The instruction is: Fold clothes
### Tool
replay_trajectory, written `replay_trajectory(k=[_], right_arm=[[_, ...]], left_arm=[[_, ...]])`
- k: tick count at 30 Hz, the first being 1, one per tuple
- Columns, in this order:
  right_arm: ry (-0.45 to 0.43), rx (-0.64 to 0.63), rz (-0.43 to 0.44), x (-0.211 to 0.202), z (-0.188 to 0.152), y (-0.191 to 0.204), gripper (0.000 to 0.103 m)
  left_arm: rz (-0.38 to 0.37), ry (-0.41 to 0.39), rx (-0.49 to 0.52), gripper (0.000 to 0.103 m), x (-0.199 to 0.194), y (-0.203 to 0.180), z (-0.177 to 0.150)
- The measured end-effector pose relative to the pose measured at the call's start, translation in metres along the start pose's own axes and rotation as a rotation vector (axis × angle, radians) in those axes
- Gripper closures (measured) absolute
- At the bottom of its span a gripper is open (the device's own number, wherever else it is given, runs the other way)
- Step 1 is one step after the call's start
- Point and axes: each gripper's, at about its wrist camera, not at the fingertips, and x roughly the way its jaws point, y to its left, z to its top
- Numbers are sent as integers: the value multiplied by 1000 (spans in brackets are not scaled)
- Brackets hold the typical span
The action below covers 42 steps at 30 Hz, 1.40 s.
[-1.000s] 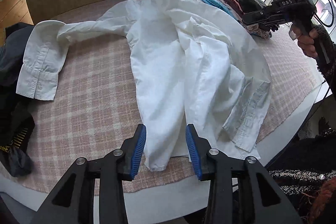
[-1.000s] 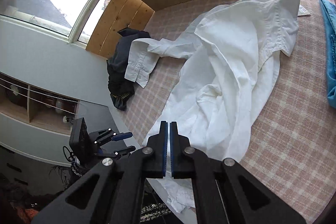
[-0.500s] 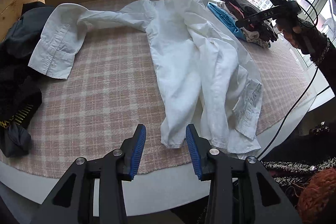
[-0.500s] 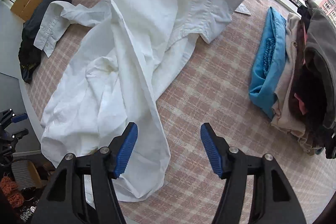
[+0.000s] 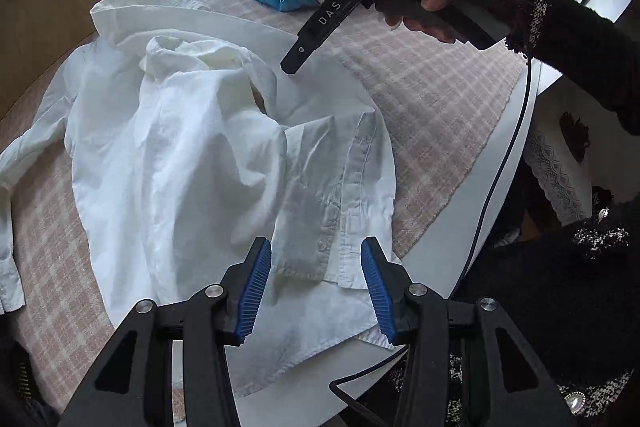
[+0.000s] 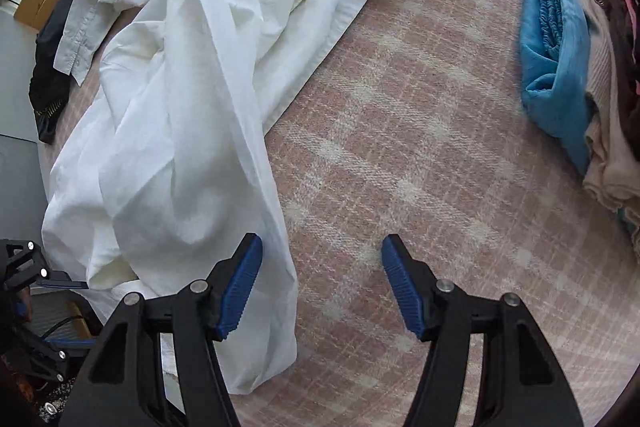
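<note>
A crumpled white shirt (image 5: 180,155) lies spread over the pink plaid cloth (image 5: 432,107) on the table. My left gripper (image 5: 316,287) hovers over a buttoned cuff (image 5: 332,223) near the table's front edge; its jaws are opening and the pads do not press the fabric. In the right wrist view the white shirt (image 6: 192,115) fills the left half. My right gripper (image 6: 322,287) is open above the plaid cloth (image 6: 420,147), its left finger (image 6: 240,283) over the shirt's edge. From the left wrist view the right gripper (image 5: 320,27) is seen held by a hand above the shirt.
A folded blue garment (image 6: 556,67) and a stack of folded clothes (image 6: 608,79) sit at the right. A dark garment (image 6: 52,67) lies at the far left, partly under a sleeve cuff (image 6: 80,39). A black cable (image 5: 496,187) hangs past the white table edge (image 5: 460,247).
The right gripper went from shut to wide open and dropped close to the cloth. The left gripper swung right over the cuff, and its jaws spread a little.
</note>
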Motion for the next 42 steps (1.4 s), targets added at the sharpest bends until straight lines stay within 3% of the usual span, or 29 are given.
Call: replay_trajectory(k=[3, 5, 6, 7, 9, 16, 18, 19, 20, 21, 22, 26, 29, 35, 36, 37, 38, 39, 42], right_arm=[[2, -21, 76, -4, 0, 0, 42], [6, -21, 144, -9, 0, -1, 49], [8, -21, 178, -12, 1, -1, 67], [8, -23, 205, -16, 3, 0, 89], [-13, -33, 212, -26, 9, 2, 98], [-85, 17, 218, -68, 14, 20, 100], [-121, -55, 25, -76, 9, 39, 98], [-99, -69, -30, -74, 3, 46, 93], [-75, -75, -73, -72, -2, 50, 87], [-50, -56, -80, -66, -6, 47, 70], [-41, -37, -90, -61, -9, 42, 62], [-40, 50, -88, -46, -13, 21, 62], [-34, 101, -73, -33, -12, 7, 62], [-30, 91, -37, -15, -10, 0, 63], [-33, 86, -26, -14, -11, -1, 74], [-36, 79, -17, -14, -11, 0, 99], [-37, 64, -16, -15, -12, 2, 101], [-38, 49, -14, -17, -12, 5, 101], [-49, 32, 45, -28, -13, 9, 101]], left_arm=[[12, 73, 0, 65, 27, 0, -3], [-38, 70, -13, 96, 28, 3, -7], [-63, 69, -20, 103, 28, 5, -9], [-95, 59, -22, 103, 26, 6, -12], [-142, 28, -10, 103, 17, 6, -17], [-160, -50, -29, 103, -18, 22, -29], [-149, -66, 0, 103, -29, 25, -30], [-123, -67, 22, 102, -32, 24, -31], [-97, -66, 43, 96, -32, 21, -30], [-82, -63, 59, 90, -30, 18, -28], [-82, -61, 74, 77, -26, 14, -26], [-84, -41, 186, 68, -8, -21, -19], [-27, -7, 280, 58, 12, -51, -11], [97, 43, 258, 59, 54, -73, 9], [125, 39, 248, 68, 57, -73, 10], [156, 33, 238, 81, 58, -72, 11], [164, 28, 224, 85, 58, -71, 12], [157, 23, 207, 98, 56, -68, 12], [87, -12, 97, 98, 39, -50, 12]])
